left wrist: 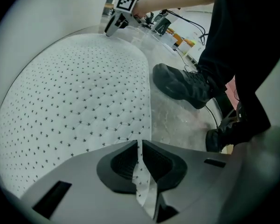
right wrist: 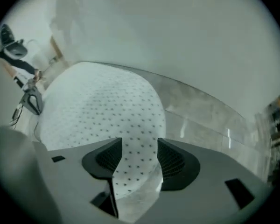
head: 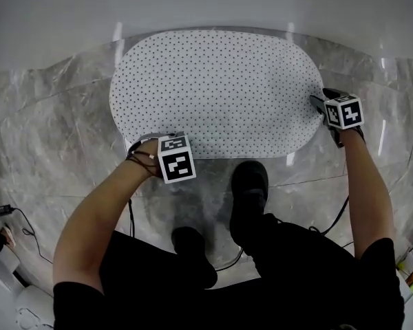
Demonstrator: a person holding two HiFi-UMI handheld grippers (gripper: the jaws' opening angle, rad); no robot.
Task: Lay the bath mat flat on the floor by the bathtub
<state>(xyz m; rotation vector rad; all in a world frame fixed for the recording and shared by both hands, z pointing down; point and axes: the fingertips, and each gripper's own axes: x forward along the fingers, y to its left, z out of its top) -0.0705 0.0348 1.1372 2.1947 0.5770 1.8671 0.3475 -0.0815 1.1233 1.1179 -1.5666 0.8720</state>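
Note:
The white oval bath mat, dotted with small dark stars, lies spread flat on the grey marble floor against the white bathtub wall. My left gripper is at the mat's near left edge. In the left gripper view the left gripper is shut on a thin fold of the mat. My right gripper is at the mat's right end. The right gripper view shows the right gripper open, with the mat's edge lying between the jaws, the pads apart from it.
The person's black shoes stand on the floor just in front of the mat, one further back. Black cables trail over the floor. Small items and cords lie at the far left.

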